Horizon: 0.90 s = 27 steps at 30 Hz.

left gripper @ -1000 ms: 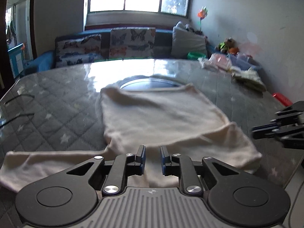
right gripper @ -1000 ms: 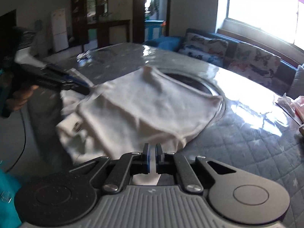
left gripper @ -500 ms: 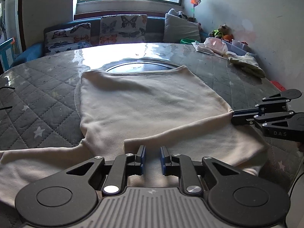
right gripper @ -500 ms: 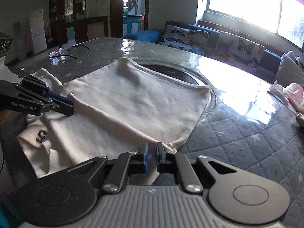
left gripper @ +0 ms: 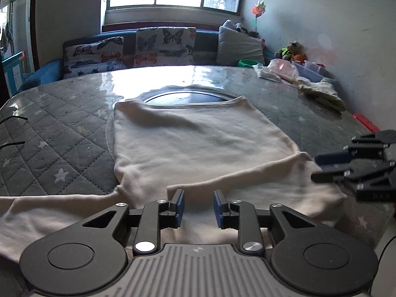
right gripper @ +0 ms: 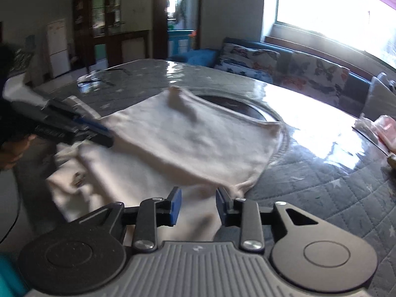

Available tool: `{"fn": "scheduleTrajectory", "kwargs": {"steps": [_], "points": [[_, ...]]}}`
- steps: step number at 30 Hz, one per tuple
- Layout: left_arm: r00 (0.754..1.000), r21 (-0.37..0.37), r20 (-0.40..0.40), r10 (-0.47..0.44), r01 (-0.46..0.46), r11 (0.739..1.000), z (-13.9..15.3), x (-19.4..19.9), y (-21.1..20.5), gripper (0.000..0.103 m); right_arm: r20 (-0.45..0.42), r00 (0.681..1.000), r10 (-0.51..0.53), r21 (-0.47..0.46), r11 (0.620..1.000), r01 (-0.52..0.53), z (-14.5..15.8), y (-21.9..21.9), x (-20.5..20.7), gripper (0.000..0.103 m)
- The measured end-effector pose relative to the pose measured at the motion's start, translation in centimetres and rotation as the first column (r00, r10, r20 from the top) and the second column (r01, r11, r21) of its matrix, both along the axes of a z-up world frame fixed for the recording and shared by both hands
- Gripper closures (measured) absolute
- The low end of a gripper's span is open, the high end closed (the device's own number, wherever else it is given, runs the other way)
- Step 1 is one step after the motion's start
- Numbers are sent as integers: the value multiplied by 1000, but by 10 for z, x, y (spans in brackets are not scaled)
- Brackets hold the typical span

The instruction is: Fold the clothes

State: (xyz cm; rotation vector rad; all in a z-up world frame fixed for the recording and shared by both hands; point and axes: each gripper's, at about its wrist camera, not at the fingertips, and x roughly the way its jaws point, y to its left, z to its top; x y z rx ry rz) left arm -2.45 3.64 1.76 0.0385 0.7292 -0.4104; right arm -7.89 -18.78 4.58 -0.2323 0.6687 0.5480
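Observation:
A cream long-sleeved top (left gripper: 198, 148) lies flat on the grey quilted table (left gripper: 61, 133). One sleeve is folded across its near part, the other sleeve (left gripper: 49, 210) trails to the left. My left gripper (left gripper: 196, 206) is open, just above the folded sleeve's edge. My right gripper (right gripper: 198, 206) is open over the garment's (right gripper: 185, 143) near corner. In the left wrist view the right gripper (left gripper: 334, 168) sits at the garment's right edge. In the right wrist view the left gripper (right gripper: 96, 133) is at the left.
A round dark inset (left gripper: 185, 97) lies in the table under the top's far hem. Folded cloths and bags (left gripper: 319, 90) sit at the far right. A sofa with butterfly cushions (left gripper: 163, 47) stands behind the table. Black cables (left gripper: 12, 131) lie at the left edge.
Both grippers have opened and let go of the garment. The folded sleeve now rests across the top. Both grippers have drawn back a little.

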Motion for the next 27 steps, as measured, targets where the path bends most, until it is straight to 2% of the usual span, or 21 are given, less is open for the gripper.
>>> {"fn": "scheduleTrajectory", "kwargs": {"steps": [4, 8, 13, 16, 20, 24, 27], "points": [[999, -7, 4, -36, 36, 999, 0, -17, -5, 74, -9, 999, 37, -9, 999, -37, -5, 3, -22, 73], [999, 5, -11, -31, 31, 1000, -7, -22, -6, 71, -16, 999, 35, -44, 998, -36, -14, 8, -30, 72], [1000, 8, -13, -16, 16, 1000, -9, -26, -3, 68, 26, 997, 73, -47, 996, -72, 0, 17, -33, 69], [1000, 4, -5, 10, -10, 1000, -7, -29, 4, 66, 23, 995, 97, -32, 995, -97, 4, 30, -24, 68], [998, 5, 1, 67, -67, 998, -4, -34, 19, 59, 10, 991, 135, -18, 991, -135, 1, 54, -9, 65], [989, -1, -5, 146, -146, 989, -3, -37, 42, 57, -39, 985, 168, 20, 986, -167, -2, 78, 6, 65], [981, -2, -1, 196, -196, 981, -2, -40, 60, 53, -55, 979, 199, 15, 980, -198, -6, 98, 14, 65]]}}
